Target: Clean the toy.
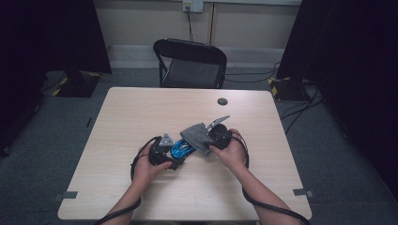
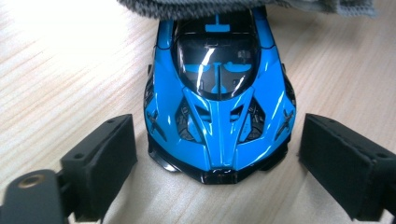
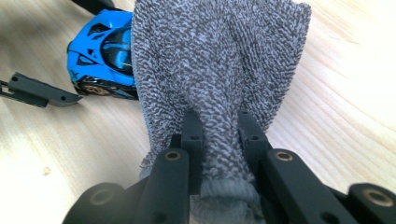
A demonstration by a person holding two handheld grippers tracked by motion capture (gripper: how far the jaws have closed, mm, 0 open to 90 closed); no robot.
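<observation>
A glossy blue and black toy car (image 2: 217, 98) stands on the light wooden table (image 1: 141, 108), its nose toward my left gripper (image 2: 219, 135). That gripper is open, one jaw on each side of the nose with a gap to the car on both sides. A grey knitted cloth (image 3: 219, 60) drapes over the car's rear (image 3: 105, 51). My right gripper (image 3: 219, 126) is shut on a bunched fold of the cloth. In the high view the car (image 1: 180, 150) lies between the left gripper (image 1: 174, 158) and the right gripper (image 1: 213, 138), with the cloth (image 1: 197, 136) on top.
A black folding chair (image 1: 190, 63) stands behind the table's far edge. A dark round cable grommet (image 1: 222, 101) is set in the tabletop near the far side. Bare wood surrounds the hands on all sides.
</observation>
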